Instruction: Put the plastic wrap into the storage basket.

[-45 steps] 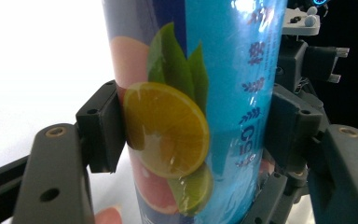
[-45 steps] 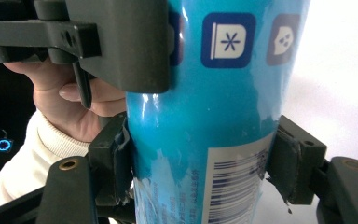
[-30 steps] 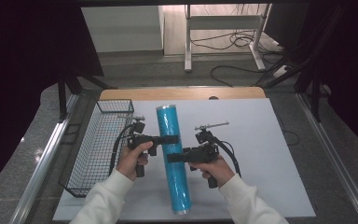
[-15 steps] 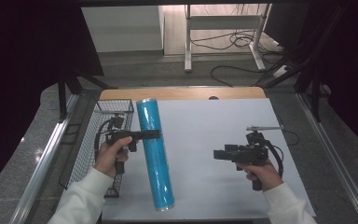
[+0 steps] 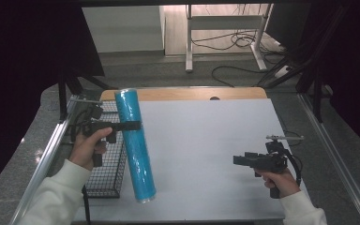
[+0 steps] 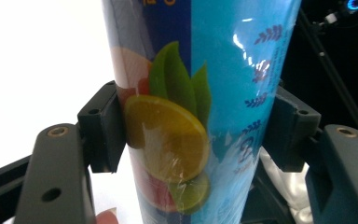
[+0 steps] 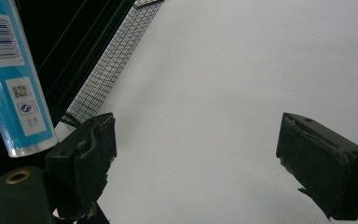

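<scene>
The blue cylindrical package (image 5: pixel 135 145) is held off the desk (image 5: pixel 206 154), tilted, its upper end leaning away toward the far left corner and its lower end hanging over the near left part of the white surface, beside the wire basket (image 5: pixel 104 173). The left claw (image 5: pixel 133 125) pinches it across its upper third; in the left gripper view the two black pads press against opposite sides of the package (image 6: pixel 191 116), over a printed picture of citrus slices and green leaves. The wrapper is glossy film with glare on it; the lettering on it is cut off or too blurred to read.

The right claw (image 5: pixel 236 160) sits well apart from the package, low over the right part of the desk, pointing left. Its jaws are spread wide with nothing but bare white surface between them, having just been opening. In the right gripper view the lower end of the package (image 7: pixel 16 84) shows at the far left, bearing a barcode and small label marks that are too small to make out, with the basket's mesh (image 7: pixel 107 70) beyond it.

The package's upper end is cut off in both gripper views. The left hand (image 5: pixel 90 149) covers part of the basket's rim.
</scene>
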`<state>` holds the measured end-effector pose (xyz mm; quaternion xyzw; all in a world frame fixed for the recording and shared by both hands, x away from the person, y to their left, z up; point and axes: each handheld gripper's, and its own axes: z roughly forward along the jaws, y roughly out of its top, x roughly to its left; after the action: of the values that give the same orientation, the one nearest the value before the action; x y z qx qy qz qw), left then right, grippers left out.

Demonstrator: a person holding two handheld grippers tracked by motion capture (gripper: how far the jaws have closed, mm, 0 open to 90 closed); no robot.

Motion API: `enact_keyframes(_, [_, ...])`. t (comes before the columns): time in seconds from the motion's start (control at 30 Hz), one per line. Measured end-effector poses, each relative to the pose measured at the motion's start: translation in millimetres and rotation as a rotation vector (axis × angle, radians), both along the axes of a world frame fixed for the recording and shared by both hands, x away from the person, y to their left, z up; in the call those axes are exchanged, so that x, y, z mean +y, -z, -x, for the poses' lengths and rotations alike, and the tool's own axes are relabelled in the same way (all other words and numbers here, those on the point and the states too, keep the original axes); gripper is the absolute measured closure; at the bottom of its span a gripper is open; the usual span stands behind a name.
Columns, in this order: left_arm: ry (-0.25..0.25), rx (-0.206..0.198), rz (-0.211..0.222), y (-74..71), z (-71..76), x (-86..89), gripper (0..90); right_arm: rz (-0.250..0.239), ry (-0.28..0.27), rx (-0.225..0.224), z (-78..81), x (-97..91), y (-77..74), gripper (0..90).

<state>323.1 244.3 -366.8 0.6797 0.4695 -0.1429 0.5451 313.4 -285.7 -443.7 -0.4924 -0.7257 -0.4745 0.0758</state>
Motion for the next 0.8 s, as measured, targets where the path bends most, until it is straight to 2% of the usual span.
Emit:
enact_keyframes(0.2, [-0.033, 0.001, -0.05, -16.4, -0.3, 26.0, 32.5, 0.001, 0.007, -0.002, -0.1, -1.3, 0.2, 12.8])
enact_keyframes(0.5, [-0.095, 0.0, -0.146, -40.3, 0.2, 63.9, 32.5, 0.005, 0.008, 0.0, -0.5, -0.7, 1.6, 12.8])
enact_keyframes(0.7, [-0.133, 0.012, -0.191, -46.0, 0.3, 81.1, 32.6, 0.006, 0.009, 0.008, -0.3, 0.2, 2.4, 12.8])
enact_keyframes(0.8, [-0.143, 0.021, -0.227, -45.9, -0.7, 86.1, 32.6, 0.008, 0.008, 0.008, -0.5, 0.5, 2.8, 12.8])
